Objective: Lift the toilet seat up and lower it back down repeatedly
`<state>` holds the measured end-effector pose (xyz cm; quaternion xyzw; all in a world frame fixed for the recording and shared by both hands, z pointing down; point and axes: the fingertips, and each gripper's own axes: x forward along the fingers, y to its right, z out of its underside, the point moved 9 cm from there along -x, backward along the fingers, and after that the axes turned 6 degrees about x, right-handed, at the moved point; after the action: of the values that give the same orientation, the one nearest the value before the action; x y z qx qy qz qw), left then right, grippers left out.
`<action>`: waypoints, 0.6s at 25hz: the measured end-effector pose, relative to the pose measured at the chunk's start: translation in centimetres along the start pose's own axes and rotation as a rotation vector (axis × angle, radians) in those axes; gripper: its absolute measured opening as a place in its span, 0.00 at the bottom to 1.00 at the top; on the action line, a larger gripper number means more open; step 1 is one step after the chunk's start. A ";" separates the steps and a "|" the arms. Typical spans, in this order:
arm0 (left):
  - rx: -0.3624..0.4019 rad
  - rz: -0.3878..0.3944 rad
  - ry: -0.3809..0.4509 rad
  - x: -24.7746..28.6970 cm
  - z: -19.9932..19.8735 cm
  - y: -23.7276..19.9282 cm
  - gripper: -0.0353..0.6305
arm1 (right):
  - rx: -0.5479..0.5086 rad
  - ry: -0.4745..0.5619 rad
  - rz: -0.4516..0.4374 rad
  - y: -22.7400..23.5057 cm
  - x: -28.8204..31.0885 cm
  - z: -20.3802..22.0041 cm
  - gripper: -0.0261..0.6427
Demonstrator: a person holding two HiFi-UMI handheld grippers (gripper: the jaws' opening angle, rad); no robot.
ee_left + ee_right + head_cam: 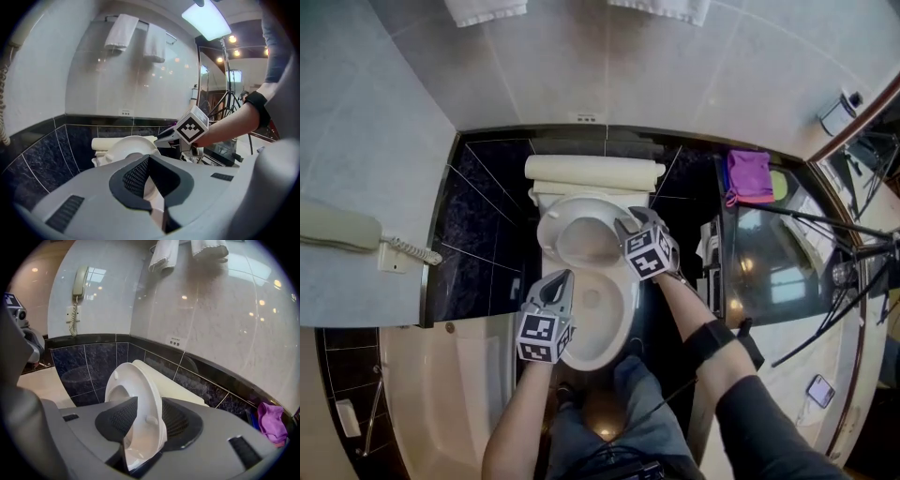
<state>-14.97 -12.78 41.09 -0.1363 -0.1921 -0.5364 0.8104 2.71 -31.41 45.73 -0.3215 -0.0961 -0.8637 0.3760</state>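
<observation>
While the right hand-held gripper clamps the rim of the white plastic oval toilet seat, half-raised at the head view's centre, the left hand-held gripper hovers just lower left, jaws narrowly apart and empty.

Towels behind toilet, telephone left, cloth right

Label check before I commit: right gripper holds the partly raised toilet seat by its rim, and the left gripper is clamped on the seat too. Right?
Not quite. The left gripper is not on the toilet seat: the left gripper view shows its jaws apart with nothing between them. The rest stands: the right gripper holds the partly raised toilet seat by its rim.
</observation>
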 end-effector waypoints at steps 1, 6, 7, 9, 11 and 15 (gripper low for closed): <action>-0.003 -0.003 -0.004 0.6 0.1 -0.2 0.05 | -0.003 0.001 -0.006 0.3 0.9 0.0 0.31; -0.016 -0.014 -0.026 2.8 1.0 -1.0 0.05 | -0.049 -0.009 -0.024 1.2 3.5 -0.3 0.25; -0.017 -0.015 -0.031 3.0 1.1 -1.1 0.05 | -0.059 -0.015 -0.027 1.3 3.9 -0.3 0.24; -0.017 -0.015 -0.039 3.4 1.3 -1.2 0.05 | -0.080 -0.025 -0.029 1.3 4.5 -0.1 0.17; -0.018 -0.013 -0.045 3.7 1.5 -1.3 0.05 | -0.093 -0.027 -0.031 1.3 5.0 0.3 0.17; -0.022 -0.008 -0.059 3.9 2.0 -1.4 0.05 | -0.108 -0.035 -0.027 1.0 5.1 0.5 0.16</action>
<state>-15.18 -15.65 44.68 -0.1602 -0.2104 -0.5374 0.8008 1.10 -34.86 49.25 -0.3549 -0.0602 -0.8669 0.3449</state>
